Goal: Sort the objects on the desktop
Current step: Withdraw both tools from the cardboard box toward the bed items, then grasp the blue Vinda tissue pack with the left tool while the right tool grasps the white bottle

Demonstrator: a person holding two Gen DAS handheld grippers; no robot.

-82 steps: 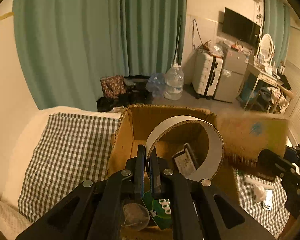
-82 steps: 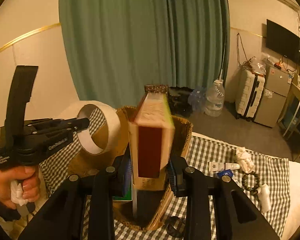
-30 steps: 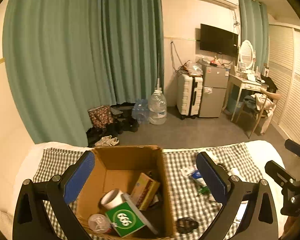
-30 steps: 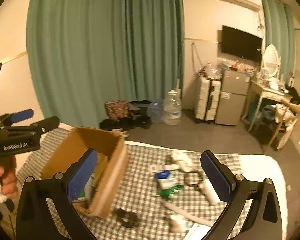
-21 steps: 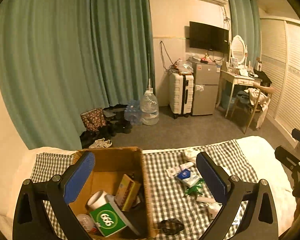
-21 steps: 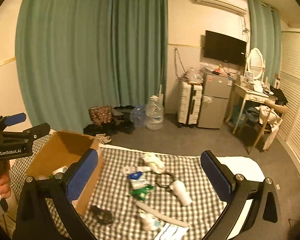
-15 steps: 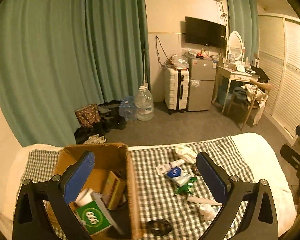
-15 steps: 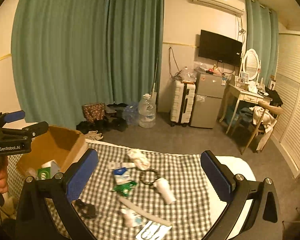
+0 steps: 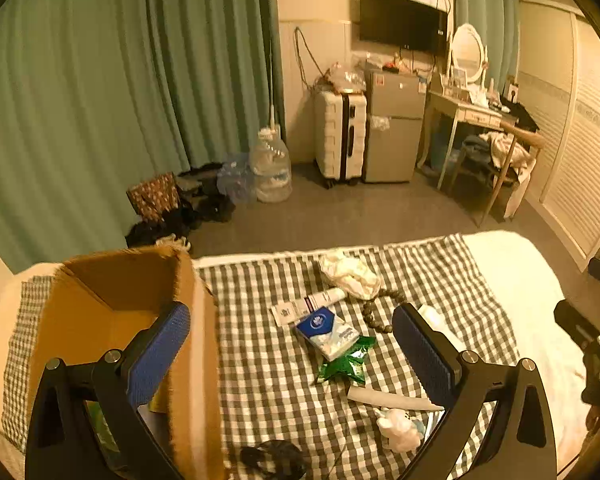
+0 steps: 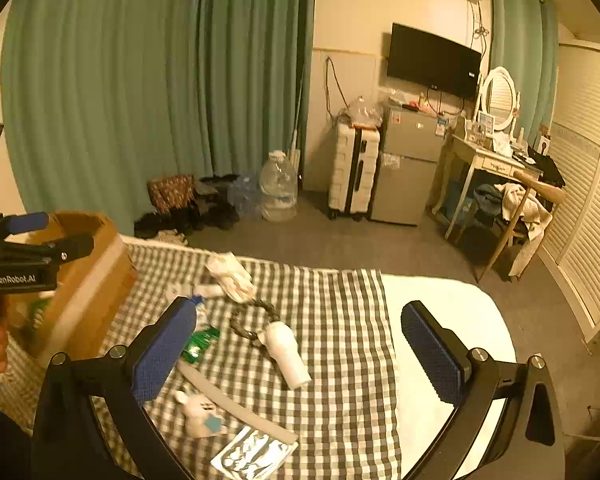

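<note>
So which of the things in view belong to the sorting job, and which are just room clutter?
Job:
cardboard box
blue packet
green wrapper
bead bracelet
white bottle
white tube
both open tools, left tool, right tool

Lying about:
water jug
suitcase
mini fridge
TV

Dim amber indoor light, fisheye-warped edges, slight blur.
</note>
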